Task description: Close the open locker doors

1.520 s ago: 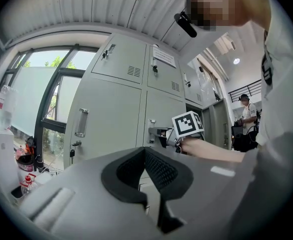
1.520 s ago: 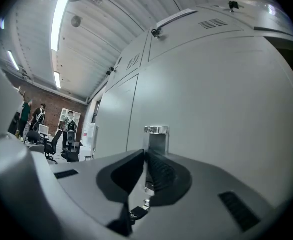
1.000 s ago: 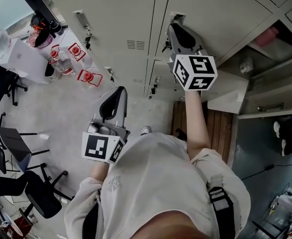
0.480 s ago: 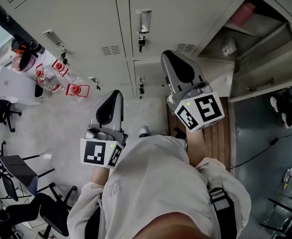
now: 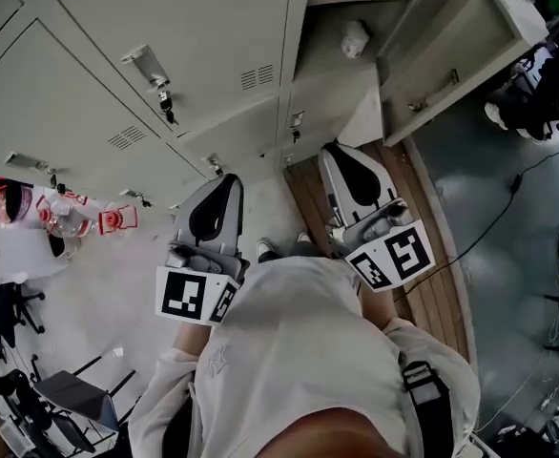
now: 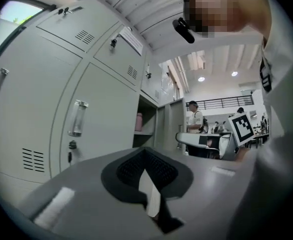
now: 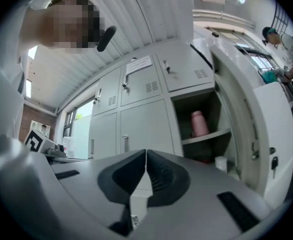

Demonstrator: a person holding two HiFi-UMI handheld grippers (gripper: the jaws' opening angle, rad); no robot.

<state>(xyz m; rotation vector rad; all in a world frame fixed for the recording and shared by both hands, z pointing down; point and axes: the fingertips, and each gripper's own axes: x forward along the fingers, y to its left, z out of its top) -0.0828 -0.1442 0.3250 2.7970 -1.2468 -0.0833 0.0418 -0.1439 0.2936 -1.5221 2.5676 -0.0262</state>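
Though apart, door (image 5: pixel 461 51) beyond R gripper (image 5: pixel 337 149).

The person wears a pale grey short-sleeved T-shirt (image 5: pixel 289 351) with a small logo (image 5: pixel 213 359) and a dark shoulder strap (image 5: pixel 424 394). The grey left gripper (image 5: pixel 224 185) and right gripper (image 5: pixel 341 156) each bear a black-and-white marker cube (image 5: pixel 189 296).

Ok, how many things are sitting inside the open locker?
2: a pink bottle on the shelf, and a small white object on the level below it. Deeper corners are out of sight, so more may be hidden.
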